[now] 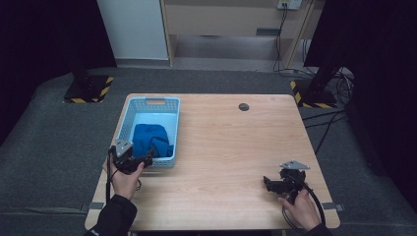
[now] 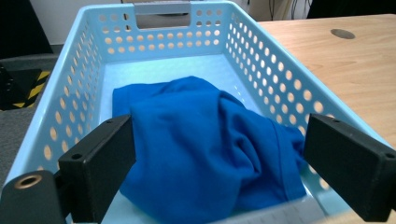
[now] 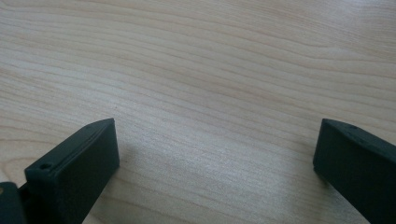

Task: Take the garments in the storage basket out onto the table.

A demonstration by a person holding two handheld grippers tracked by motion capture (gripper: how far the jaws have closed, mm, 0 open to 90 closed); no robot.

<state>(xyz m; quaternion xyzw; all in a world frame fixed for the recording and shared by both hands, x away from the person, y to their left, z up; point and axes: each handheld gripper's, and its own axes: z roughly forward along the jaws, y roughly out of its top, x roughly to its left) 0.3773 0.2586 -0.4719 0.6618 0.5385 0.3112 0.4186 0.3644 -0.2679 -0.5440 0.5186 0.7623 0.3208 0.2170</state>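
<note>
We are hovering our left gripper (image 2: 219,172), jaws wide, over the blue cloth (image 2: 205,154) lying bunched in the basket (image 2: 70,88); nothing is gripped yet. Our right gripper (image 3: 215,154) is waiting wide apart above the table (image 3: 210,56).

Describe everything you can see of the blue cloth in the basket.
The blue cloth is a plain, soft-looking fabric, crumpled into a loose heap with folds and a hemmed edge. It lies on the floor of the light blue perforated basket, towards its near end, with the far part of the floor bare. The left gripper stands open on either side of it, at the near rim; whether the jaws touch it is unclear.
</note>
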